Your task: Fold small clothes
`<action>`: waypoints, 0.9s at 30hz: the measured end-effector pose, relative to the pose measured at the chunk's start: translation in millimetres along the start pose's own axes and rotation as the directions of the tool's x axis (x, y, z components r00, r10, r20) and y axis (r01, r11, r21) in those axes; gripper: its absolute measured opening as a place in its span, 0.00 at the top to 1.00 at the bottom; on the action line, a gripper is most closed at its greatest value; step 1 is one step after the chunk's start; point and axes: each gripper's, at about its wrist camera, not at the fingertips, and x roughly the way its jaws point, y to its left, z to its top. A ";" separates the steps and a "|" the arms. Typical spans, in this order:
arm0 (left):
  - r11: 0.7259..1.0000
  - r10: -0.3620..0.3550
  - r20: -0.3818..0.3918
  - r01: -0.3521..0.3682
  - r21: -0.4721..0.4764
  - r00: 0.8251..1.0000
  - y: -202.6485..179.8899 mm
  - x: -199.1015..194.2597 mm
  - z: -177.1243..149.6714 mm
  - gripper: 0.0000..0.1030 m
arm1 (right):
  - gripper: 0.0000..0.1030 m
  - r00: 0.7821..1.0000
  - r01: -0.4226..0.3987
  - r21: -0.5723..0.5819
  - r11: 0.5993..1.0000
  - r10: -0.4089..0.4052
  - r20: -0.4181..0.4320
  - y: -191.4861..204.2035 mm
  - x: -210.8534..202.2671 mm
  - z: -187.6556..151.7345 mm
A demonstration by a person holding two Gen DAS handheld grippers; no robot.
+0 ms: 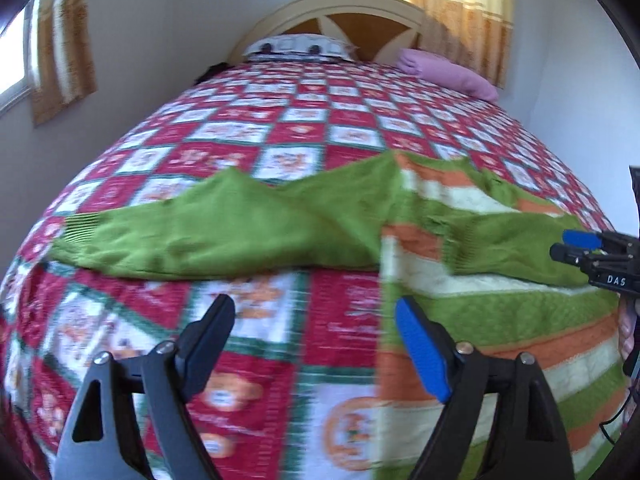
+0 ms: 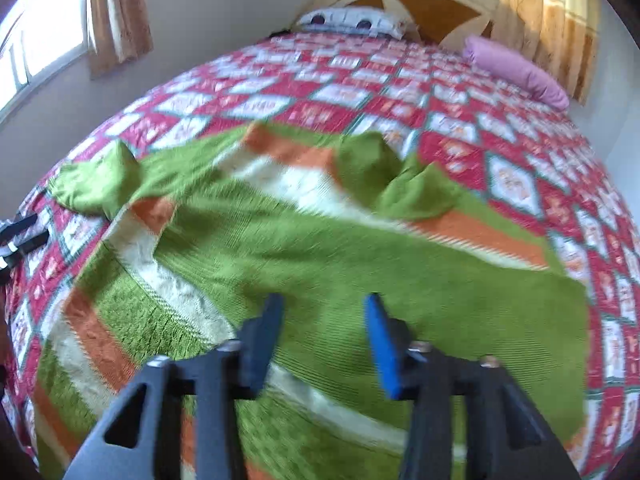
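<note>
Left gripper (image 1: 316, 320) gapes beside green-striped sweater (image 2: 320, 248) (sleeves sprawled).

Green, orange and white striped knitted sweater (image 2: 320, 248) lies flat on the red and white checked quilt (image 1: 280, 128) covering the bed. In left wrist view, one green sleeve (image 1: 192, 232) extends left across the quilt. Patterned pillow (image 1: 296, 46) and pink pillow (image 1: 448, 72) sit at the far end, pink one right, both before the wooden headboard (image 1: 340, 20).
</note>
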 end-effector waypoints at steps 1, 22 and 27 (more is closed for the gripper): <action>1.000 0.018 0.004 -0.018 -0.010 1.000 7.9 -1.8 -0.9 0.14 | 0.69 0.998 -0.047 0.004 0.999 0.047 -0.033 5.1 8.5 -6.1; 0.859 0.272 -0.079 -0.279 -0.430 0.959 227.3 1.5 -17.1 0.14 | 0.71 0.995 0.093 -0.181 0.979 -0.083 0.060 41.6 8.0 -34.5; 0.829 0.234 -0.069 -0.237 -0.507 0.970 239.0 15.4 -7.4 0.16 | 0.71 0.988 0.146 -0.216 0.965 -0.131 0.081 51.8 7.6 -37.8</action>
